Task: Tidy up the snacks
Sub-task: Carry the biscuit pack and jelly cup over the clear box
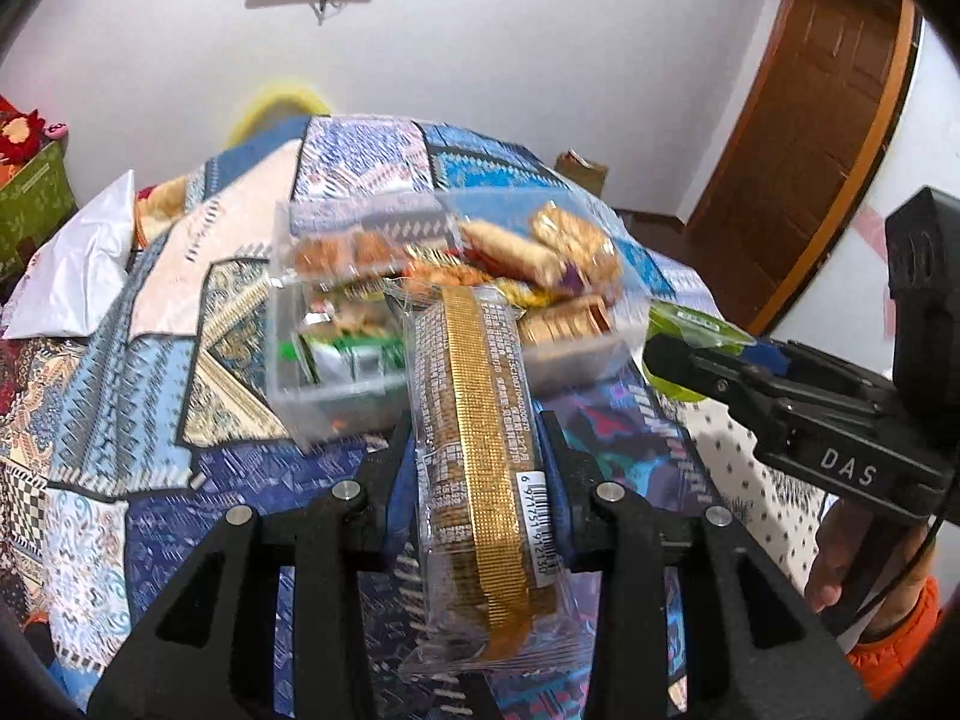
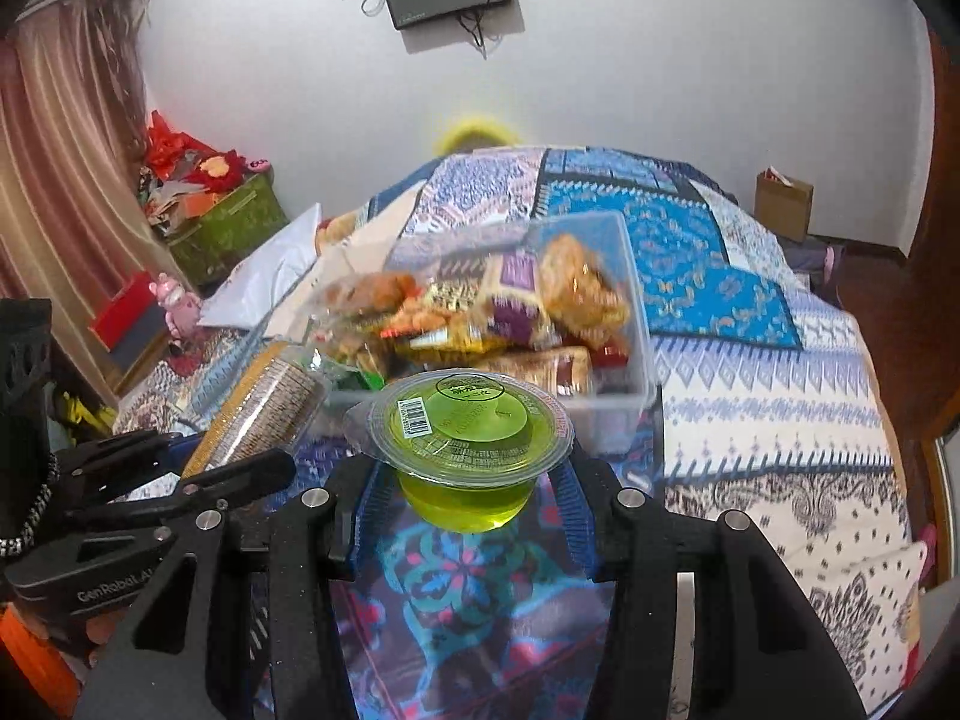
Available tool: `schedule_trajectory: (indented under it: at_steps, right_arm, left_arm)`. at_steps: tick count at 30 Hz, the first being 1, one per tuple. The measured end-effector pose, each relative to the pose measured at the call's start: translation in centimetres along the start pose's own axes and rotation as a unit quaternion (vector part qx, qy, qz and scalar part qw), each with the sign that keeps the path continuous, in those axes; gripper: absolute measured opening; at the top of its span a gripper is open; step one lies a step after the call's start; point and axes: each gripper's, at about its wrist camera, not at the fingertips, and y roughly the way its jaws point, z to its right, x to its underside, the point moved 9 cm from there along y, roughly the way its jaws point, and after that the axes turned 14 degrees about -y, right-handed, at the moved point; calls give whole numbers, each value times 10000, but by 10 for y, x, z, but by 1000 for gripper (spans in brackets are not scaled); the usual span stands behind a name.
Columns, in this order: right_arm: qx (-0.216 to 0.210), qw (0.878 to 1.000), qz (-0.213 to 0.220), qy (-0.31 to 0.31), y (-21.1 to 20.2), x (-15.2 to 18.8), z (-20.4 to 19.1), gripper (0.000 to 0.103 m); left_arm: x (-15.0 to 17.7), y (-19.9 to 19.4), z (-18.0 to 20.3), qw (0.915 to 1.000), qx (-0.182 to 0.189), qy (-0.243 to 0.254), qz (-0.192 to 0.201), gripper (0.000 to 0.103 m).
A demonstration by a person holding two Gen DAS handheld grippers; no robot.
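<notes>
White walls and a patchwork quilt (image 2: 750,420) in blues and creams set the stage, and both grippers hang above it, angled downward. Left gripper (image 1: 480,468) first: its black jaws are clamped on a long biscuit pack (image 1: 474,450), clear crinkly film with a gold ribbed band down the middle and a barcode near the pads, the pack standing lengthwise along the fingers. Over to the right gripper (image 2: 468,480): blue-padded fingers (image 2: 372,486) squeeze a round jelly cup (image 2: 468,450), translucent green plastic under a flat peel-off foil lid with a printed label, held upright and clear of the quilt. The two grippers sit side by side, the left one's pack showing at the left of the right wrist view. A sliver of orange sleeve (image 1: 888,654) peeks in behind the right tool. Just beyond both loads rests a clear plastic bin (image 2: 636,324), rectangular, smooth-walled, heaped with glossy wrapped snacks (image 2: 528,294), somewhat blurred.
</notes>
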Motion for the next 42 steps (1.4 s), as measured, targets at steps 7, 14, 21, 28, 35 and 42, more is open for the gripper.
schedule_trajectory:
  at_steps: [7,14,21,28,35,42]
  right_arm:
    - [-9,9998,187,-85,8,-28,-2,46]
    - [-62,9994,254,-231,31,-52,-9,46]
    - [-110,9993,185,-292,59,-63,-14,46]
    - [-162,9995,-14,-283,86,-62,-14,46]
    - [-203,9982,-204,-534,97,-57,-20,46]
    - [-298,9974,-383,-524,97,-53,-22,50]
  left_arm:
    - [-40,2,-11,9996,-34,-183,230,37]
    - [-69,14,-18,9989,-115,-224,384,37]
    - [-88,35,-25,9982,-251,-309,458,37]
    - [-92,67,-48,9974,-431,-508,275,37]
    - [-92,84,-59,9969,-492,-606,100,38]
    - [-94,75,-58,9971,-515,-549,120,40]
